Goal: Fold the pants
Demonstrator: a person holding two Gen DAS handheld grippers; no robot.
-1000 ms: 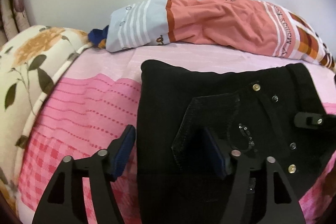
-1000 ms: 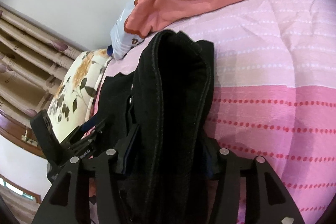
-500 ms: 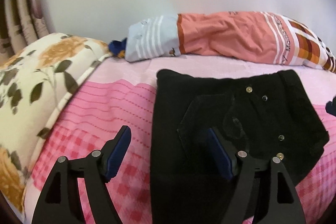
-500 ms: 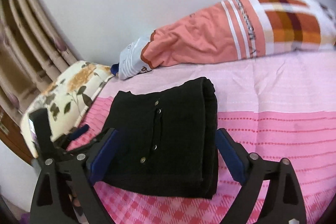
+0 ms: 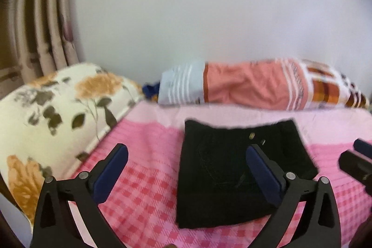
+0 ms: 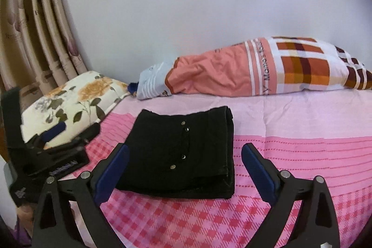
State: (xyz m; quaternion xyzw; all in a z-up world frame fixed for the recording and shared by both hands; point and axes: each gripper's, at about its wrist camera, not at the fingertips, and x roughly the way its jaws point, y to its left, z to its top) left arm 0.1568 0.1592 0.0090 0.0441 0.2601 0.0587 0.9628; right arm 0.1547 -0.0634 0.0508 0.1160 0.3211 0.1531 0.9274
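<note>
Both tools have backed off the pants (image 6: 183, 152), now folded flat on the pink bed (image 6: 302, 155) (buttons up); left tool (image 5: 186, 162) and right tool (image 6: 184, 160) gape wide, empty

black pants (image 6: 183, 152), folded flat, on bed

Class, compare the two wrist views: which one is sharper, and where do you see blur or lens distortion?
Right wrist view: sharper, with the snaps on the black pants crisp, and only the left gripper smeared. Left wrist view: soft throughout, with the striped pillow and curtain blurred. Both: fisheye bending and dark corners.
</note>
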